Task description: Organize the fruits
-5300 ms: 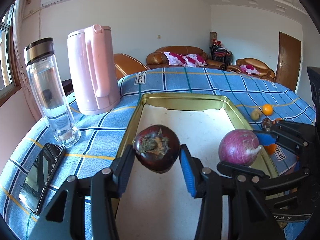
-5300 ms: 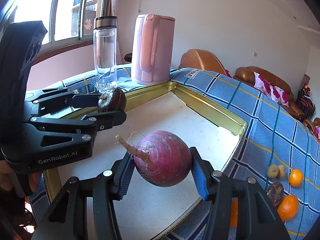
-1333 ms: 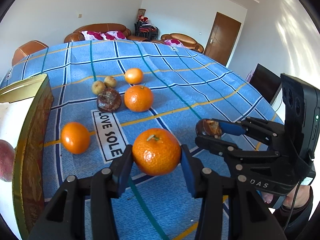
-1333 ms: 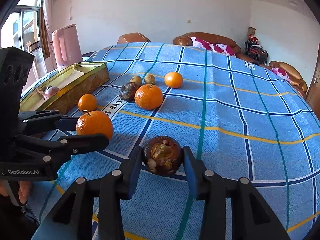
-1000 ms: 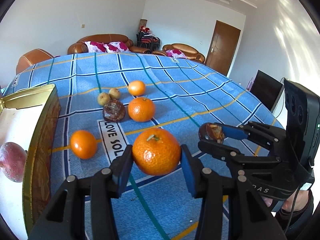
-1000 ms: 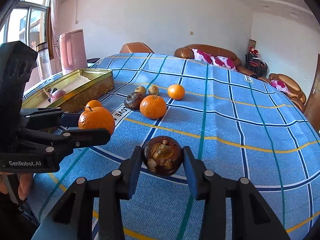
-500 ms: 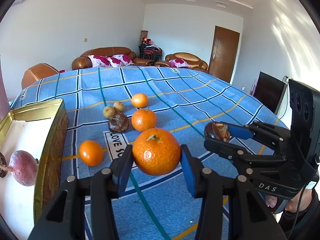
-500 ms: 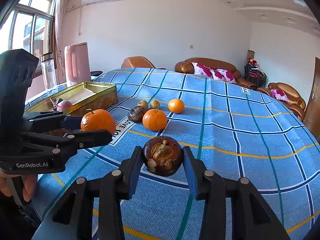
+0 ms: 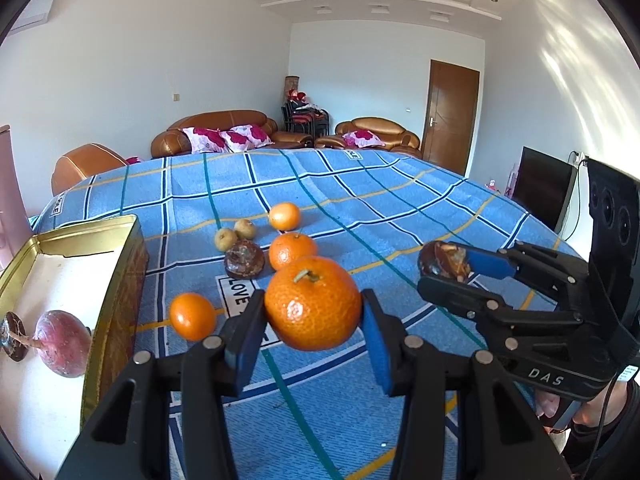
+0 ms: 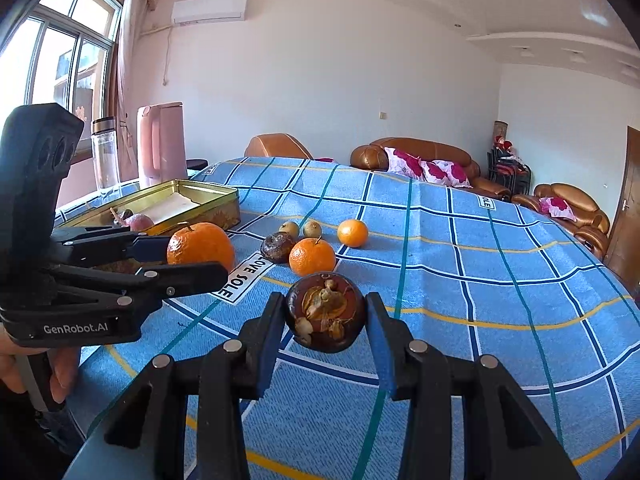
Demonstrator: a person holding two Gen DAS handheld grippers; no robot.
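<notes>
Two grippers loaded: left gripper (image 9: 313, 316) clamps orange (image 9: 313, 303); right gripper (image 10: 325, 322) clamps mangosteen (image 10: 325, 312).

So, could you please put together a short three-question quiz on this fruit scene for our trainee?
1. True or false: the left claw is shut on a large orange.
2. Which item does the right claw hold? A) a small orange B) a dark brown mangosteen C) a pale round fruit
3. Fill in: the purple-red turnip lies inside the ____ tin tray.

Key
1. True.
2. B.
3. Gold.
</notes>
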